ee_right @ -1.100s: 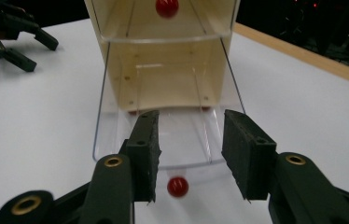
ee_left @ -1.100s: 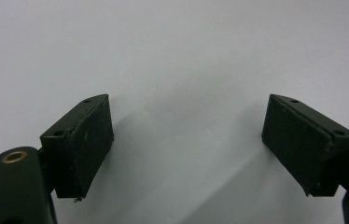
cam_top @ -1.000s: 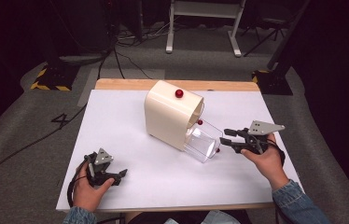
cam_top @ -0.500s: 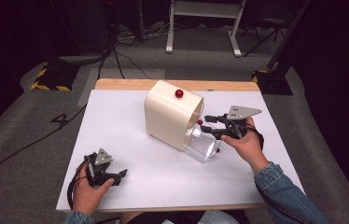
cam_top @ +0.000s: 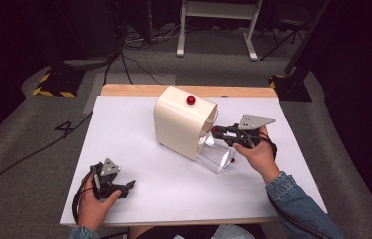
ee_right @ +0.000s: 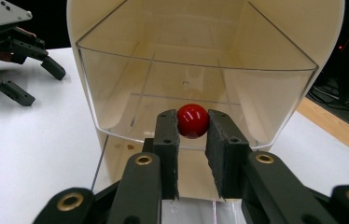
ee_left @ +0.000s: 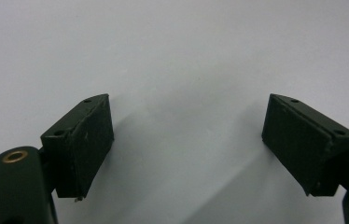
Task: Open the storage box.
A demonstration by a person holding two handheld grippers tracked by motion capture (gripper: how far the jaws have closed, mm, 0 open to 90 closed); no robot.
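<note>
Now the right gripper pinches the red knob on the clear drawer of the cream box.

Its jaws are nearly closed on the ball, probably as a handle for sliding the drawer, which sits partly out at the box's low front. Resting near the white table's front edge, well apart, the left gripper gapes wide and empty; a second red knob sits on the box's top.
</note>
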